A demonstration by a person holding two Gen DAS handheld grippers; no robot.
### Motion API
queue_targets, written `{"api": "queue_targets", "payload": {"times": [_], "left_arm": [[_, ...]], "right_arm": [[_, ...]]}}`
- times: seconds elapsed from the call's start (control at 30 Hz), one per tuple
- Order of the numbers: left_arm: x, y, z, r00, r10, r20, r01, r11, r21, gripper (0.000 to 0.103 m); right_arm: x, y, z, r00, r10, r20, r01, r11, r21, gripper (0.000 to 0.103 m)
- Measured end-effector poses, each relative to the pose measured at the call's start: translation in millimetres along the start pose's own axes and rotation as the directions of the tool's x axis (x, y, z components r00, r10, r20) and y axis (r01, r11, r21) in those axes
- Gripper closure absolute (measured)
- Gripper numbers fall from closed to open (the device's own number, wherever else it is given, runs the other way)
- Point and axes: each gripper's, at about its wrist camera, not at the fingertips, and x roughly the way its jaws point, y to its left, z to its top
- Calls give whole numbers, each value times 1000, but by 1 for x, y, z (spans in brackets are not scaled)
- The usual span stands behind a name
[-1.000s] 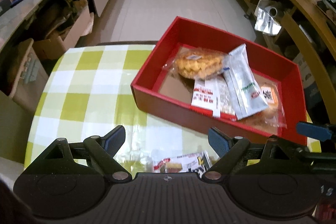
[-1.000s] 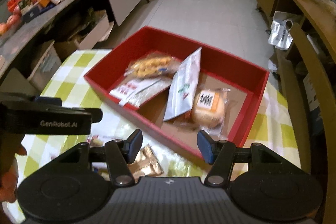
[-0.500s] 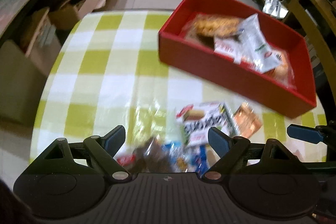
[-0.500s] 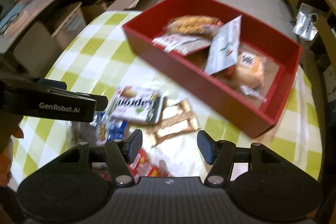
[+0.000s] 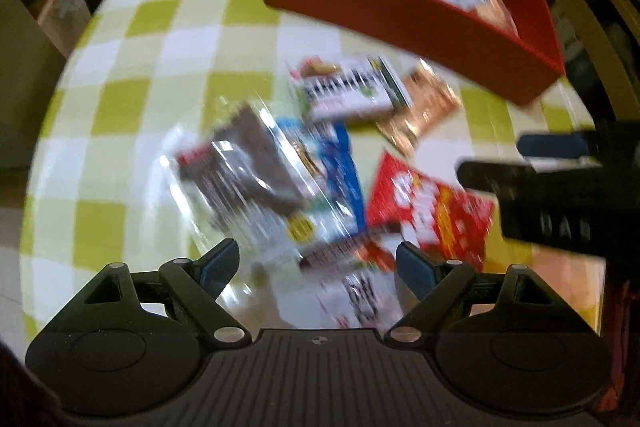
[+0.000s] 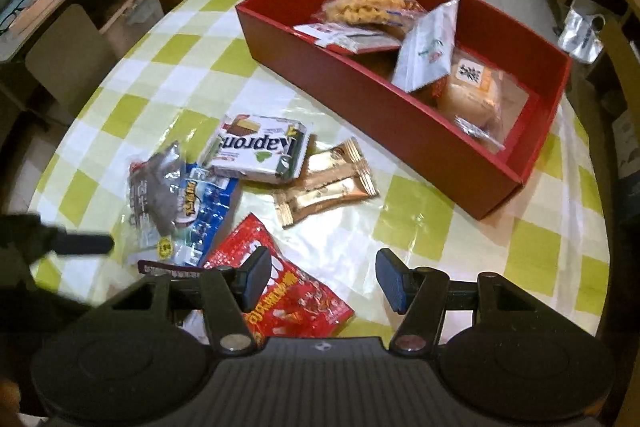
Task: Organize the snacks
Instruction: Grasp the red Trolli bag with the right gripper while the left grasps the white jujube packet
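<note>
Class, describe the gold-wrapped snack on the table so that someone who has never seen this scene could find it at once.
Start at the red box on the green-and-white checked tablecloth. Just in front of its long near wall lie loose snacks; the gold packet lies beside the white wafer pack. It alone is shiny gold-bronze, a twin wrapper with crimped ends.

**Layout Ahead of My Jaws**

Between and ahead of my left jaws lies a pile of packets (image 5: 280, 187) on the table (image 5: 132, 99). Beyond my right jaws, the wafer pack (image 6: 260, 149) lies left of the twin bars (image 6: 326, 183). Behind both stands the box (image 6: 360, 99), with four packets inside.
</note>
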Motion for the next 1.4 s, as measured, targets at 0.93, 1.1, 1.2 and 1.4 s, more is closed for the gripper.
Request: {"api": "queue_targets", "payload": {"times": [0.93,1.1,1.2,1.4], "left_arm": [[9,30,-38,997,47,-54,-47,999,-4,36],[9,34,-39,997,37,-70,-37,999,10,35],[14,33,-37,996,36,-80,-36,999,3,35],[16,36,-36,995,32,-92,-32,999,8,35]], "right_arm": [[28,36,-10,978,138,-154,-169,963,-210,38],[39,47,-8,980,117,-158,-159,946,-284,26],[36,44,-2,984,110,-142,-148,947,-286,26],[44,43,-1,977,117,-176,-165,942,-291,24]]}}
